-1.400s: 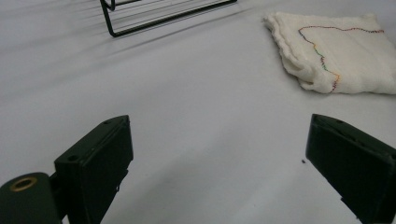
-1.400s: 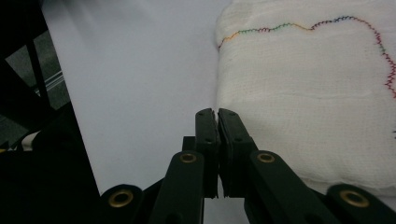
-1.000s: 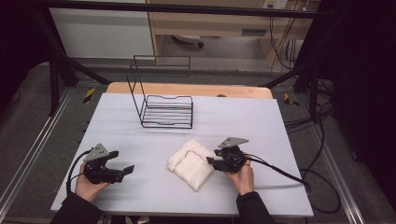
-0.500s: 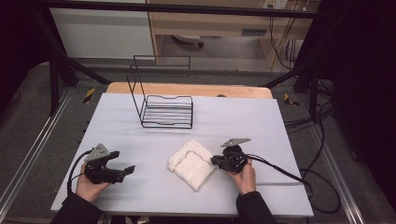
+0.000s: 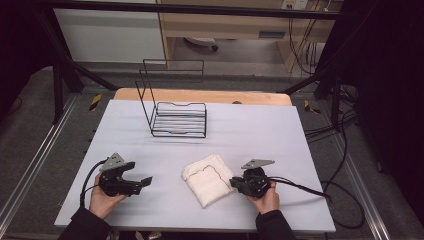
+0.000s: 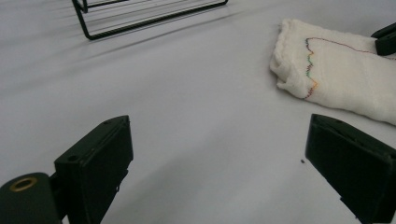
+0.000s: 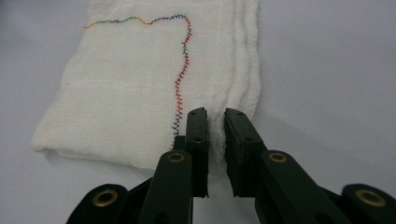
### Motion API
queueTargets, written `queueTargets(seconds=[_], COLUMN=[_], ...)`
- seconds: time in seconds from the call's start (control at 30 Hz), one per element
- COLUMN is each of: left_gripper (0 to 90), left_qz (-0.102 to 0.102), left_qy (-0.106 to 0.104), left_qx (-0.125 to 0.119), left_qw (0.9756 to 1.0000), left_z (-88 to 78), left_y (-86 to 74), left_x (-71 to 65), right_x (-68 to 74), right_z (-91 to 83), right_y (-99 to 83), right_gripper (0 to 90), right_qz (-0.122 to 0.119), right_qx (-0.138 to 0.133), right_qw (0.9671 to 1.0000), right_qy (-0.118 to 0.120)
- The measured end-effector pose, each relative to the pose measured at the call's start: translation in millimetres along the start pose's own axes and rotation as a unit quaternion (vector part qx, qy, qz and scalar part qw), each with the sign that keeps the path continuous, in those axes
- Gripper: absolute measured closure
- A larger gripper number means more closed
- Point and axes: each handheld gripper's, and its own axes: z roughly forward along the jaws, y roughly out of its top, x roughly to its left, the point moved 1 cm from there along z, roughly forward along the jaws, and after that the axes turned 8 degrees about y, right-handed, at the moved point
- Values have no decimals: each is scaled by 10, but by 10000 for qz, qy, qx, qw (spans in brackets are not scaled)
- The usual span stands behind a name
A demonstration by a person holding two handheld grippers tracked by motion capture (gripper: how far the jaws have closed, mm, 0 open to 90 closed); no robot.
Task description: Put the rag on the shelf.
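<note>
White folded cloth (image 7: 140,93) with rainbow stitching, unlabelled, edge pinched by right hand-held gripper (image 7: 215,126), left hand-held gripper (image 6: 219,163) spread wide

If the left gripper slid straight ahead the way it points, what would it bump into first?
Probably the cloth. The left gripper points across bare table toward it, jaws open, though its exact line is hard to judge.

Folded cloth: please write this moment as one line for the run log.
right gripper: shut on folded cloth edge, jaws just closed | left gripper: open, nothing between | wire rack: apart, far side
</note>
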Motion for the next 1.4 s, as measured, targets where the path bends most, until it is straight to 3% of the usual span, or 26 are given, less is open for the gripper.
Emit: queueTargets(seconds=[0.17, 0.27, 0.37, 0.43, 0.5, 0.53, 0.57, 0.6, 0.73, 0.9, 1.0, 1.07, 1.4], left_gripper=[90, 130, 189, 255, 273, 326, 326, 380, 443, 560, 583, 614, 688], left_qz=[-48, -103, -227, -228, -272, -299, -341, -381, -520, -721, -742, -865, -834], left_qy=[-19, 34, 37, 64, 89, 122, 138, 123, 165, 75, 81, 54, 34], left_qx=[95, 186, 271, 324, 402, 428, 470, 515, 644, 704, 754, 759, 803], left_qw=[9999, 9998, 9994, 9992, 9988, 9986, 9982, 9979, 9964, 9949, 9944, 9933, 9933], left_z=[135, 247, 379, 474, 566, 608, 644, 678, 783, 858, 902, 919, 974], left_y=[116, 191, 263, 297, 313, 314, 312, 309, 292, 293, 289, 292, 314], left_x=[-171, -296, -442, -533, -599, -622, -642, -660, -725, -759, -772, -780, -835], right_x=[-28, -68, -126, -168, -181, -192, -199, -212, -227, -225, -238, -245, -283], right_z=[-38, -106, -162, -191, -194, -200, -202, -203, -196, -186, -191, -190, -64], right_y=[30, 54, 63, 59, 54, 50, 46, 37, 33, 35, 48, 68, 241], right_gripper=[645, 556, 447, 327, 311, 292, 267, 209, 185, 174, 171, 170, 163], right_qz=[-258, -259, -234, -228, -233, -244, -255, -264, -272, -263, -296, -232, -226], right_qx=[-215, -449, -639, -741, -771, -774, -796, -797, -783, -771, -804, -832, -785], right_qw=[9994, 9987, 9977, 9970, 9967, 9967, 9965, 9965, 9966, 9967, 9963, 9962, 9966], right_qy=[16, 35, 16, 11, -9, -5, -7, -52, -42, -5, 7, 48, 114])
